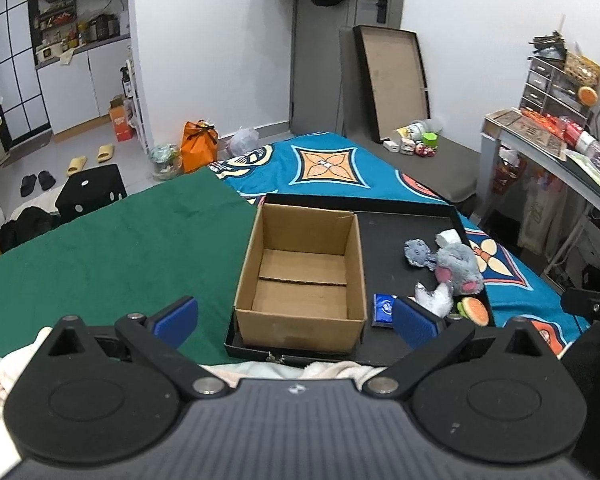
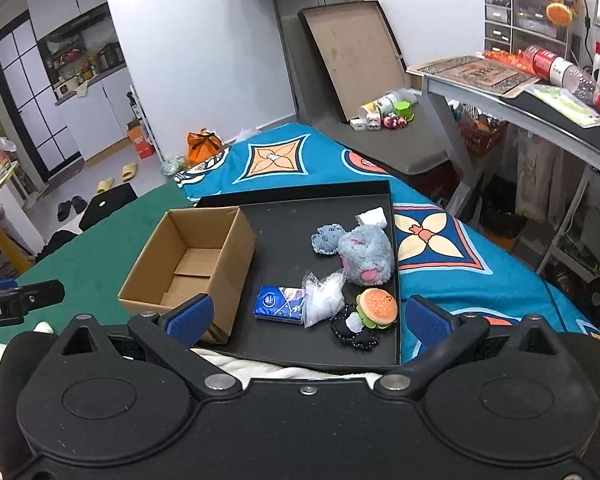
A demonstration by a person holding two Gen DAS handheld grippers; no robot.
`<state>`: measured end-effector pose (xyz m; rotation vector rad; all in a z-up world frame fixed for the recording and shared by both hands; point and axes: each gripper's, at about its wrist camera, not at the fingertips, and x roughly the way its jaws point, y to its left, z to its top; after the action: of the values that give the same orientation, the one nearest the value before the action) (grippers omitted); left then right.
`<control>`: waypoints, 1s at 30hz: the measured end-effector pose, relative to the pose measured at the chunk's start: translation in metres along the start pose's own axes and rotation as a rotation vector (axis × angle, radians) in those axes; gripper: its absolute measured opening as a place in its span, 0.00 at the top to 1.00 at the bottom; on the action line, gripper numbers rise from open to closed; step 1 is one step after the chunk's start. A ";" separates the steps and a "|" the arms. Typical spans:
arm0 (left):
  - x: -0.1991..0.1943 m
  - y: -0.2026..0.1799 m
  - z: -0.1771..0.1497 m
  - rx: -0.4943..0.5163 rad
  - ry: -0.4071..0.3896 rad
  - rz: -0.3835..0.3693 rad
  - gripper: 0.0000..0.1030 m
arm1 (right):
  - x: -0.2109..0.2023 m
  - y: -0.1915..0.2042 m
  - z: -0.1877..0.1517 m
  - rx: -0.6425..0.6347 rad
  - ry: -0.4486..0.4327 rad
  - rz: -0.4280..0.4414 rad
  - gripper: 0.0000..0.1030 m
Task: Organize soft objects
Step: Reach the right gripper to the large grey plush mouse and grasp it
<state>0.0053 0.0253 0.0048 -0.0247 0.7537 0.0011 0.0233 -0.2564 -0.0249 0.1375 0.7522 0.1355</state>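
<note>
An empty cardboard box [image 1: 302, 268] [image 2: 188, 264] stands at the left of a black tray [image 1: 400, 224] [image 2: 284, 220] on the bed. To its right in the tray lie a grey plush toy [image 2: 366, 254] [image 1: 460, 266], a small grey plush [image 2: 326, 238], a white wad [image 2: 374, 216], a blue tissue pack [image 2: 280, 302] [image 1: 383, 309], a clear bag of white bits [image 2: 324, 298], a burger plush [image 2: 378, 308] [image 1: 475, 310] and a black pouch [image 2: 354, 334]. My left gripper [image 1: 296, 320] is open and empty, just before the box. My right gripper [image 2: 308, 318] is open and empty, near the tray's front edge.
A green blanket [image 1: 120, 248] covers the bed's left, a blue patterned sheet [image 1: 328, 168] the rest. A desk with clutter [image 2: 540, 92] stands to the right. A flat box lid [image 1: 396, 80] leans on the far wall. A cream cloth [image 2: 284, 366] lies below the tray's front.
</note>
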 end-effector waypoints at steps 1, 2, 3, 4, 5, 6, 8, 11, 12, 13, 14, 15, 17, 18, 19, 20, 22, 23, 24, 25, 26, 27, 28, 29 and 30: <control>0.003 0.001 0.001 0.000 0.001 0.003 0.01 | 0.004 -0.001 0.003 0.004 0.003 -0.004 0.00; 0.007 0.001 0.002 0.001 0.002 0.007 0.01 | 0.007 -0.002 0.005 0.011 0.007 -0.009 0.00; 0.010 0.002 0.003 0.002 0.004 0.011 0.01 | 0.011 -0.003 0.007 0.016 0.014 -0.012 0.00; 0.014 0.003 0.004 0.001 0.008 0.014 0.01 | 0.016 -0.003 0.009 0.019 0.021 -0.012 0.00; 0.018 0.004 0.005 -0.002 0.013 0.017 0.01 | 0.019 -0.003 0.011 0.019 0.026 -0.012 0.00; 0.022 0.005 0.006 -0.006 0.019 0.018 0.01 | 0.024 -0.004 0.013 0.017 0.032 -0.014 0.00; 0.031 0.007 0.008 -0.013 0.033 0.021 0.01 | 0.032 -0.005 0.017 0.018 0.044 -0.022 0.00; 0.042 0.009 0.011 -0.022 0.046 0.030 0.01 | 0.045 -0.008 0.020 0.031 0.063 -0.024 0.00; 0.047 0.010 0.012 -0.024 0.051 0.034 0.01 | 0.049 -0.009 0.021 0.035 0.070 -0.028 0.00; 0.051 0.011 0.013 -0.024 0.056 0.038 0.01 | 0.053 -0.009 0.022 0.038 0.076 -0.030 0.00; 0.056 0.012 0.013 -0.025 0.061 0.043 0.01 | 0.058 -0.010 0.022 0.041 0.082 -0.032 0.00; 0.060 0.014 0.014 -0.025 0.066 0.050 0.01 | 0.062 -0.011 0.022 0.044 0.090 -0.035 0.00; 0.069 0.015 0.015 -0.021 0.075 0.059 0.01 | 0.071 -0.013 0.022 0.050 0.106 -0.035 0.00; 0.073 0.015 0.016 -0.021 0.081 0.063 0.01 | 0.075 -0.014 0.022 0.054 0.112 -0.036 0.00; 0.077 0.016 0.017 -0.021 0.086 0.066 0.01 | 0.080 -0.015 0.023 0.058 0.119 -0.036 0.00; 0.081 0.016 0.017 -0.021 0.090 0.069 0.01 | 0.084 -0.017 0.023 0.061 0.126 -0.037 0.00; 0.089 0.017 0.018 -0.022 0.102 0.072 0.01 | 0.091 -0.020 0.024 0.067 0.137 -0.028 0.00; 0.093 0.017 0.018 -0.022 0.108 0.074 0.01 | 0.094 -0.021 0.025 0.069 0.138 -0.016 0.00; 0.096 0.018 0.018 -0.023 0.113 0.075 0.01 | 0.098 -0.022 0.026 0.072 0.143 -0.006 0.00; 0.100 0.018 0.018 -0.023 0.118 0.077 0.01 | 0.101 -0.023 0.027 0.077 0.149 -0.005 0.00; 0.103 0.017 0.018 -0.021 0.124 0.079 0.01 | 0.105 -0.024 0.028 0.081 0.154 -0.009 0.00; 0.107 0.017 0.018 -0.017 0.130 0.081 0.01 | 0.109 -0.026 0.029 0.084 0.157 -0.014 0.00; 0.111 0.016 0.019 -0.015 0.136 0.081 0.01 | 0.113 -0.027 0.031 0.088 0.159 -0.022 0.00; 0.114 0.016 0.019 -0.014 0.144 0.082 0.01 | 0.116 -0.028 0.031 0.092 0.162 -0.030 0.00; 0.117 0.017 0.020 -0.015 0.151 0.081 0.01 | 0.120 -0.030 0.032 0.099 0.166 -0.036 0.00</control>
<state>0.1044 0.0421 -0.0611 -0.0082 0.9056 0.0827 0.1340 -0.2677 -0.0870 0.2085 0.9273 0.0764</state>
